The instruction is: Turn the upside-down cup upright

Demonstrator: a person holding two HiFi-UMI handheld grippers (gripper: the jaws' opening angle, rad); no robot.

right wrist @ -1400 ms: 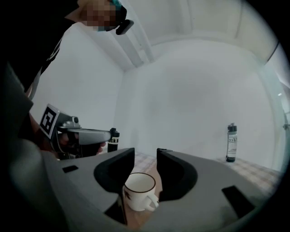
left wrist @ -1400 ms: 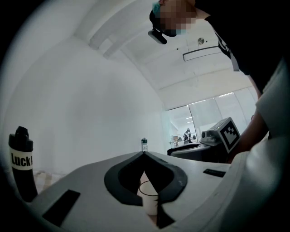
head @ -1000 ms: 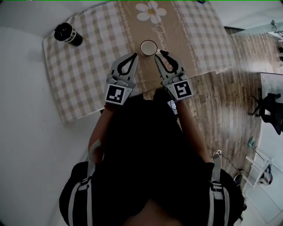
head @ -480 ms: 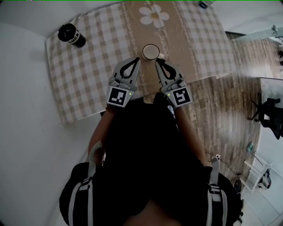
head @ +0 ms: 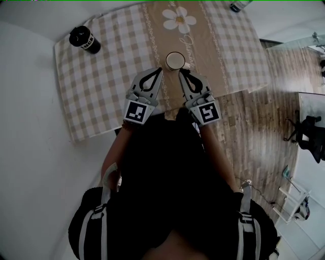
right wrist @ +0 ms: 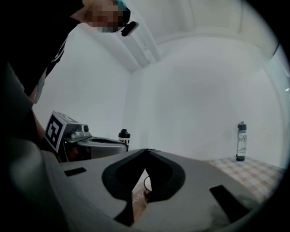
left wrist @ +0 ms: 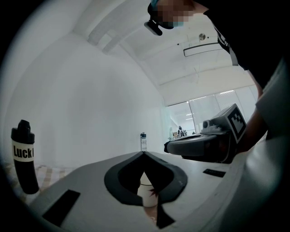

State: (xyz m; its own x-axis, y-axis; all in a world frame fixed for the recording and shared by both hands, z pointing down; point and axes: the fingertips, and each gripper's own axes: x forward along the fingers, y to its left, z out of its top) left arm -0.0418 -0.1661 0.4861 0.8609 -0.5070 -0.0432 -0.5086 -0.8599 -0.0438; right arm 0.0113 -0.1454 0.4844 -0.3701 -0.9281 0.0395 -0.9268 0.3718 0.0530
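Observation:
A white cup (head: 174, 60) stands on the beige runner of the table, its mouth facing up and its handle (head: 187, 65) to the right. My left gripper (head: 159, 70) and right gripper (head: 181, 71) sit side by side just in front of it, both shut with nothing held, neither touching the cup. In the left gripper view the cup (left wrist: 146, 194) shows through the gap under the closed tips of my left gripper (left wrist: 144, 153). The right gripper view shows the cup (right wrist: 139, 194) the same way, below the closed tips of my right gripper (right wrist: 146, 150).
A black bottle (head: 85, 39) stands at the far left of the checked tablecloth (head: 96, 91). A clear bottle (head: 238, 5) stands at the far right corner. The table's near edge (head: 170, 112) is against the person's body. Wooden floor (head: 259, 127) lies to the right.
My right gripper has drawn back from the cup's handle and its jaws have come together. The left gripper has stayed where it was.

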